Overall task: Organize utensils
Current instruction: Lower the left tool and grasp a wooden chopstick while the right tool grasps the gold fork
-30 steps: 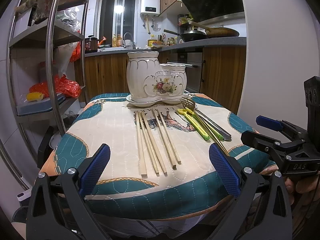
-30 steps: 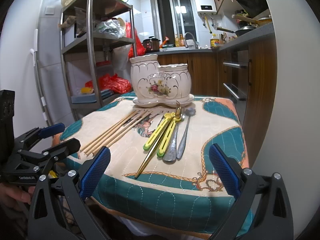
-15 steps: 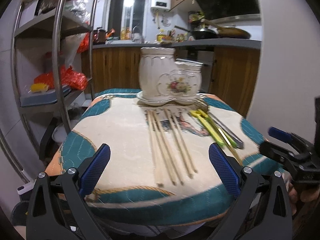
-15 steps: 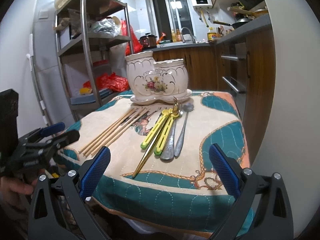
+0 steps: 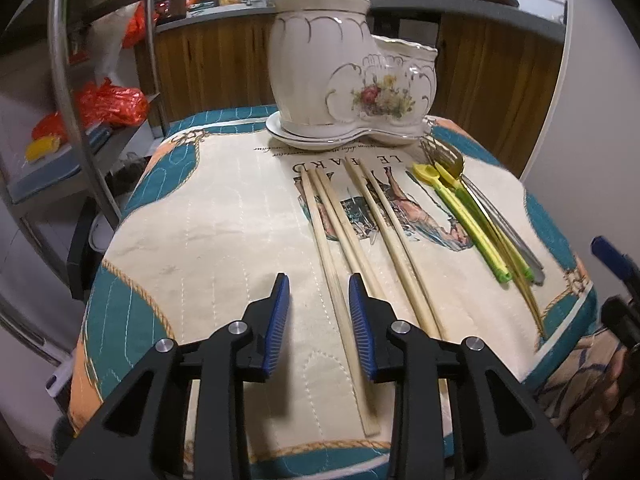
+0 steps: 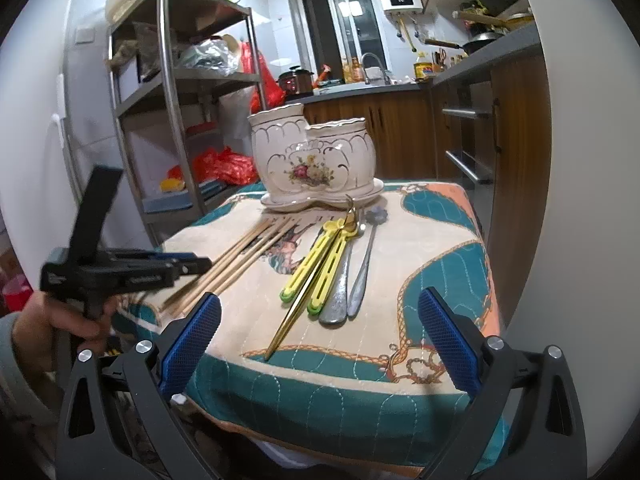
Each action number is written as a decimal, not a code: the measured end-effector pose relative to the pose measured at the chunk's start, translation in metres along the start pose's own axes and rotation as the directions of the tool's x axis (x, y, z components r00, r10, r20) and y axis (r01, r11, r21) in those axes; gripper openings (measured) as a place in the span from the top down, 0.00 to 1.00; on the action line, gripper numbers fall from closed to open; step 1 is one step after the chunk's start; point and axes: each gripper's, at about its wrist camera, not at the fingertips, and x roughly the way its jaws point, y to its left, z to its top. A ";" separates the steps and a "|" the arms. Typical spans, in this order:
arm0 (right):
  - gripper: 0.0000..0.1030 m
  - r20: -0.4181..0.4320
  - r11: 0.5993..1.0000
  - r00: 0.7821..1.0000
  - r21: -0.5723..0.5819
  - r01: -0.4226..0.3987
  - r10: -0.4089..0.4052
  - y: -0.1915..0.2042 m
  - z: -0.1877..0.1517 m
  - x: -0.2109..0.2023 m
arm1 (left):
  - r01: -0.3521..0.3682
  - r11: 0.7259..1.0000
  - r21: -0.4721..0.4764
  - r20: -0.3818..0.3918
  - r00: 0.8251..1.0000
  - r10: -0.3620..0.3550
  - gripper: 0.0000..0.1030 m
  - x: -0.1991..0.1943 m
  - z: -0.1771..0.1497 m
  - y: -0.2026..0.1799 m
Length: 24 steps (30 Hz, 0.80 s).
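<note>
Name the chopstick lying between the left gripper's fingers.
The leftmost chopstick: it alone runs between the left gripper's fingers; the other three lie to its right.

Four wooden chopsticks point(image 5: 352, 236) lie ahead of the left gripper's fingers. Further right are two yellow-green handled utensils point(image 5: 466, 220), one gold fork point(image 5: 448, 158) and two silver spoons point(image 6: 362, 268). Beyond them all stands one two-compartment ceramic holder point(image 5: 344, 76) on one saucer point(image 5: 320, 142).
</note>
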 end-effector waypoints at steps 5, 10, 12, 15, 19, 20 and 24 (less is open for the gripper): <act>0.05 -0.049 1.000 0.999 0.012 0.015 -0.015 -0.005 0.011 0.010 | -0.004 1.000 0.017 -0.050 0.999 0.005 0.73 0.007 0.012 0.001; 0.07 -0.175 0.999 0.984 -0.027 0.031 -0.035 -0.011 0.036 0.041 | 0.012 1.000 0.013 -0.120 0.993 -0.010 0.79 0.023 0.033 0.010; 0.15 -0.223 0.999 0.974 -0.049 0.023 -0.033 -0.013 0.048 0.058 | 0.008 1.000 0.011 -0.141 0.990 -0.007 0.81 0.029 0.041 0.015; 0.30 -0.303 0.999 0.953 -0.051 0.016 -0.030 -0.020 0.063 0.085 | 0.003 1.000 0.006 -0.171 0.985 -0.001 0.83 0.037 0.052 0.023; 0.46 -0.384 0.999 0.923 -0.050 0.000 -0.019 -0.022 0.071 0.113 | 0.010 1.000 -0.011 -0.199 0.980 -0.012 0.85 0.041 0.058 0.033; 0.48 -0.399 0.999 0.917 -0.055 -0.002 -0.020 -0.020 0.072 0.118 | 0.013 1.000 -0.012 -0.202 0.979 -0.015 0.85 0.041 0.058 0.034; 0.61 -0.454 0.997 0.891 -0.077 -0.014 -0.023 -0.011 0.071 0.135 | 0.021 1.000 0.012 -0.204 0.979 -0.019 0.89 0.039 0.055 0.038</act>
